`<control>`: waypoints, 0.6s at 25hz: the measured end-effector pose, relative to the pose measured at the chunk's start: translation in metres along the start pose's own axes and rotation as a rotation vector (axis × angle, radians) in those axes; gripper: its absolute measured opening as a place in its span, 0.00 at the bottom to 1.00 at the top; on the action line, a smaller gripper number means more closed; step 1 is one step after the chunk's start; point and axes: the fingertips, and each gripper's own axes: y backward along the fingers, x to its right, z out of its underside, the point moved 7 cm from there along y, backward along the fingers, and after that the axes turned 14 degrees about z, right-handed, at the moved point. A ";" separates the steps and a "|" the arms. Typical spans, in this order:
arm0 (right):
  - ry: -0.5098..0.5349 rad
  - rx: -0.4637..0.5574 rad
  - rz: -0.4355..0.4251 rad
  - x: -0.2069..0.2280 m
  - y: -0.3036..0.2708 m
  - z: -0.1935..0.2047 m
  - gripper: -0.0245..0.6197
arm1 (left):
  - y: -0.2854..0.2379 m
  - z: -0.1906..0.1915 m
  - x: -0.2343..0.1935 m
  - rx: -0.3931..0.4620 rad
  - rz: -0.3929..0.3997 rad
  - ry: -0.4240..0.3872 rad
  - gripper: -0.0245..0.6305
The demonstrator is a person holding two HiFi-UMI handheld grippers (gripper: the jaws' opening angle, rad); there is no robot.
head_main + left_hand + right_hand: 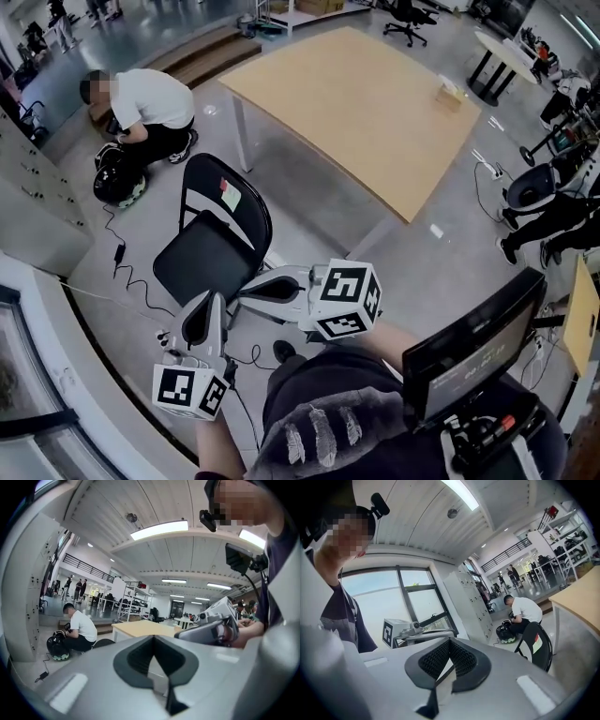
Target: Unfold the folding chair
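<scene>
Dark clothing of the person fills the bottom edge of the head view, with a monitor (469, 361) at the lower right. Just above, the left gripper (208, 302) sits lower centre-left, its marker cube nearest the camera and its jaws pointing up the frame. The right gripper (248, 293) lies to its right, jaws pointing towards the left of the frame. In each gripper view the jaws are pressed together with nothing between them: left gripper (154, 660), right gripper (450, 660).

Directly beyond both tips stands the black folding chair (211, 234) at centre-left, upright on the grey floor (309, 234), its curved backrest bearing a small label above the dark seat panel. Neither tool grips it; the right gripper view shows the chair (536, 644) at right, apart from the jaws.

A black cable (122, 262) trails on the floor left of the chair. Further up, a light wooden table (366, 103) spans the upper centre, a small box (450, 92) near its right corner. At upper left a person in a white shirt (150, 103) crouches over a round black object (117, 178).
</scene>
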 end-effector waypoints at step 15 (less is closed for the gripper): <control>0.005 0.104 0.086 0.029 0.165 0.030 0.04 | -0.098 0.008 0.146 -0.078 0.124 -0.081 0.04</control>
